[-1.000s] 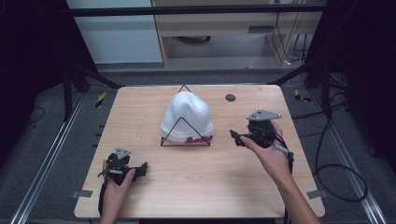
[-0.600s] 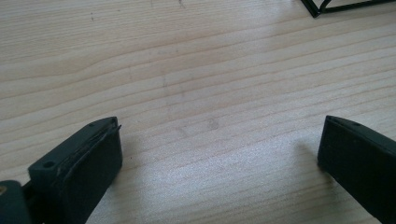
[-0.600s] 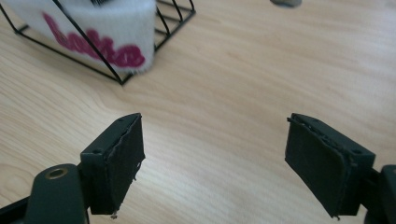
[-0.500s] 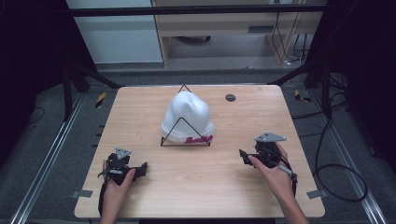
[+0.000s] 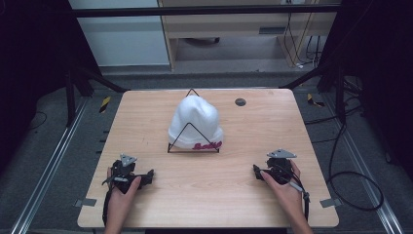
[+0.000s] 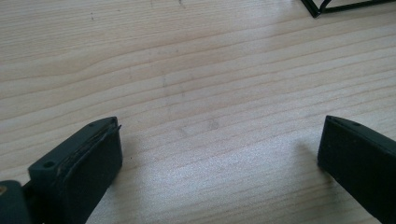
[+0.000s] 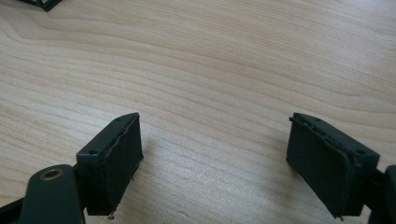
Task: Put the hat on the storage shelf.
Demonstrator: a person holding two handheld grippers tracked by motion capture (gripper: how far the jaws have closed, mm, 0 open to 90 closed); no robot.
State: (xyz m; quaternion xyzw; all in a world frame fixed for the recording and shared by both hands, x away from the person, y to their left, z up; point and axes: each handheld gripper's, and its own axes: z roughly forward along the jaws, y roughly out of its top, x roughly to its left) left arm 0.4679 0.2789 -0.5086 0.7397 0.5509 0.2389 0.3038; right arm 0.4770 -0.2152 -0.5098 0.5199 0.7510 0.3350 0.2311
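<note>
Black left gripper (image 5: pixel 147 176) and right gripper (image 5: pixel 256 171): jaws wide open, low over light wooden table (image 6: pixel 196 70), white knit hat (image 5: pixel 196 122) ahead between.

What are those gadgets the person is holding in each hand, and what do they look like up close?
They are handheld grippers. The left gripper and right gripper are black and chunky, each topped by a grey three-cornered plate. Each has two blocky black jaws with flat, slightly frayed pads. A black cable trails from the right one along the forearm. No sleeves reach the wrists.
</note>
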